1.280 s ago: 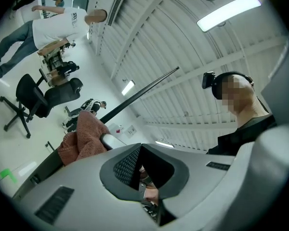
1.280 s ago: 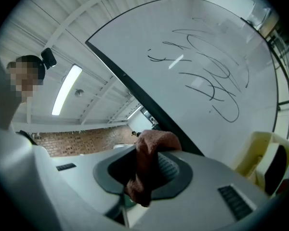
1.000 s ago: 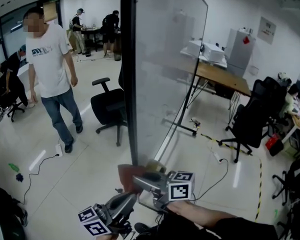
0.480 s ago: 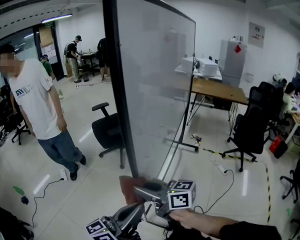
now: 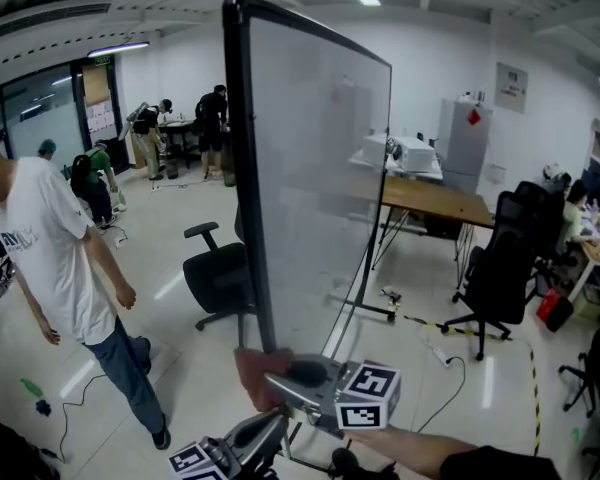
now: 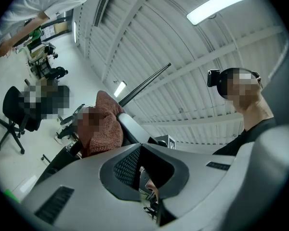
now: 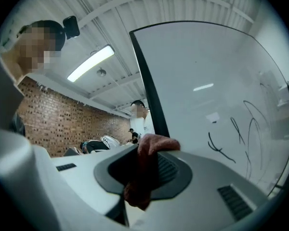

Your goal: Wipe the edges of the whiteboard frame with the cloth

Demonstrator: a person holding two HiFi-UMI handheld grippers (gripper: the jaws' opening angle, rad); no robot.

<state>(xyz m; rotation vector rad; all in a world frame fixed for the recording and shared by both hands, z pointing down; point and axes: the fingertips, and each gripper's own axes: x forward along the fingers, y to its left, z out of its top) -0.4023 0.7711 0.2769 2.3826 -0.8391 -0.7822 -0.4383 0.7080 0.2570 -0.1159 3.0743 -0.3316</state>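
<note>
The whiteboard [image 5: 320, 168] stands upright in front of me, with a black frame [image 5: 248, 168] down its near edge. A reddish-brown cloth [image 5: 258, 376] rests against the lower part of that edge. My right gripper [image 5: 292, 378] is shut on the cloth [image 7: 145, 170], and the right gripper view shows the frame [image 7: 148, 95] rising just beyond it, beside black scribbles on the board. My left gripper [image 5: 248, 440] hangs lower and nearer to me, jaws together with nothing between them. In the left gripper view the cloth [image 6: 105, 129] and the thin frame edge [image 6: 144, 83] lie ahead of it.
A person in a white T-shirt [image 5: 45, 258] walks at the left. A black office chair [image 5: 215, 278] stands behind the board. A wooden desk [image 5: 435, 198], more black chairs [image 5: 500, 263] and floor cables [image 5: 448, 353] are at the right. Other people stand at the back [image 5: 215, 118].
The head view has tilted up, so the board's top corner now shows. The person in white has walked left and nearer. The right gripper still holds the cloth low on the frame.
</note>
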